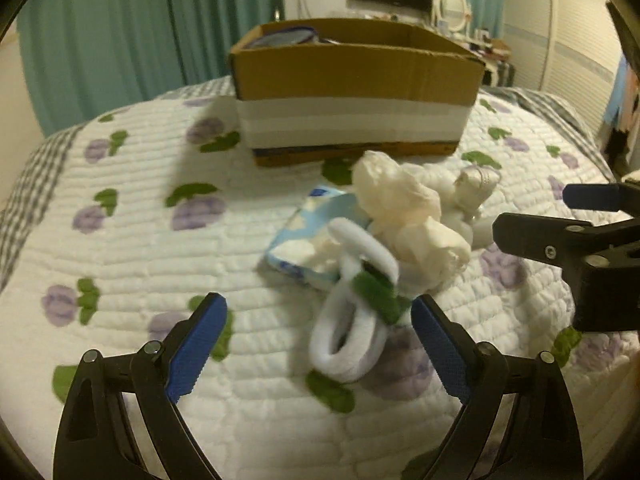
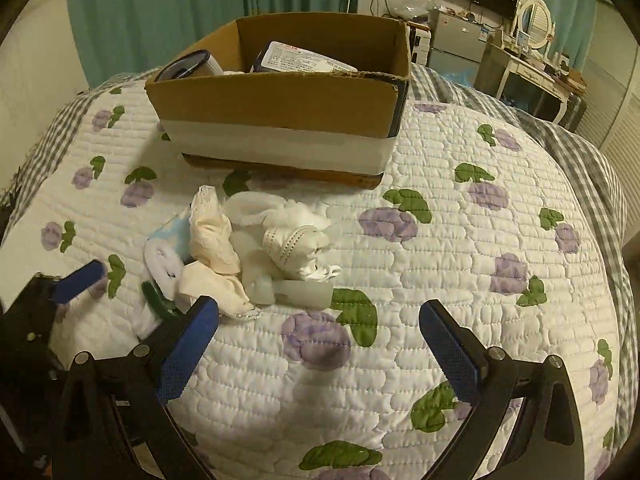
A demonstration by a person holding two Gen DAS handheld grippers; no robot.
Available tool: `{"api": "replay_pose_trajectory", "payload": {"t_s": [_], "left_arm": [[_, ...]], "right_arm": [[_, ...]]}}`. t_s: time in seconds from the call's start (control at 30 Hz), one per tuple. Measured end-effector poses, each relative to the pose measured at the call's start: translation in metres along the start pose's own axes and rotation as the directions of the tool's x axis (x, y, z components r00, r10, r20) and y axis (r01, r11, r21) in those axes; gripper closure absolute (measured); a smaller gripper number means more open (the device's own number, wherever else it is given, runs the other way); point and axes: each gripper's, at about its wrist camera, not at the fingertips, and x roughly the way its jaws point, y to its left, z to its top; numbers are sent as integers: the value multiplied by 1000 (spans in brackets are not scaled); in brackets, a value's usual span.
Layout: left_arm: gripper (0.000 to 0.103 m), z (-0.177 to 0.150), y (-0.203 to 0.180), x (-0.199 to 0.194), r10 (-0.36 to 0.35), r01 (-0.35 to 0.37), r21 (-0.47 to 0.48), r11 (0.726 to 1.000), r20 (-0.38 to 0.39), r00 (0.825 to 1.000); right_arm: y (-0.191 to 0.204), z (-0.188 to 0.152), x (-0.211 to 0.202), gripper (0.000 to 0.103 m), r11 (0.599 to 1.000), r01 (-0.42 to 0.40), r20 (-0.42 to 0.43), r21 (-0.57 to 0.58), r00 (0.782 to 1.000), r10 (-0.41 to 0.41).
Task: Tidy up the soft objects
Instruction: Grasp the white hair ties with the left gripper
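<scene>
Bedroom, quilted bed (image 2: 460,240), curtains (image 2: 160,8), vanity mirror (image 2: 536,20)

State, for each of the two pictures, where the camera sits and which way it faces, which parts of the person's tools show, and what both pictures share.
Left wrist: sits on the left tool, facing the cardboard box over the white looped bands; its open blue fingers show, with the right tool at the right edge.
Right wrist: sits on the right tool, facing the same box; its open fingers show, with the left tool at the left edge.
Shared: box, cream cloth, quilt.

matt corrugated cardboard box (image 2: 280,108), stitched quilted cloth bedspread (image 2: 460,264), fluffy white hair ties (image 1: 352,344)
</scene>
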Motion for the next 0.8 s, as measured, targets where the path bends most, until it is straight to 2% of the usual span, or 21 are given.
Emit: {"api": "replay_pose_trajectory", "payload": {"t_s": [0.13, 0.17, 0.2, 0.33, 0.5, 0.6, 0.7, 0.77, 0.8], "left_arm": [[31, 4, -7, 13, -5, 5, 30, 1000, 4, 1000], [51, 4, -8, 17, -2, 2, 41, 999, 4, 1000], [65, 4, -10, 20, -2, 2, 52, 999, 3, 1000], [69, -1, -12, 28, -49, 52, 73, 996, -31, 998], [69, 2, 4, 7, -78, 79, 31, 996, -23, 997], [69, 6, 17, -3, -63, 63, 1, 998, -6, 998], [69, 12, 36, -13, -12, 12, -32, 999, 19, 1000], [69, 14, 46, -14, 0, 2, -44, 999, 25, 1000], [69, 14, 50, -14, 4, -2, -52, 999, 28, 1000]], "right_arm": [[2, 0, 0, 2, 1000, -3, 5, -2, 1000, 3], [2, 0, 0, 2, 1000, -4, 9, -2, 1000, 4], [3, 0, -1, 2, 1000, -6, 13, -3, 1000, 6], [5, 2, -8, 2, 1000, -26, 60, -16, 998, 27], [12, 6, -20, 5, 997, -61, 124, -43, 990, 66], [24, 7, -20, 8, 993, -74, 126, -90, 988, 85], [38, 5, -13, 14, 985, -81, 104, -149, 990, 97], [49, 5, -4, 17, 981, -58, 84, -187, 994, 75], [55, 5, 1, 22, 977, -46, 71, -208, 995, 62]]}}
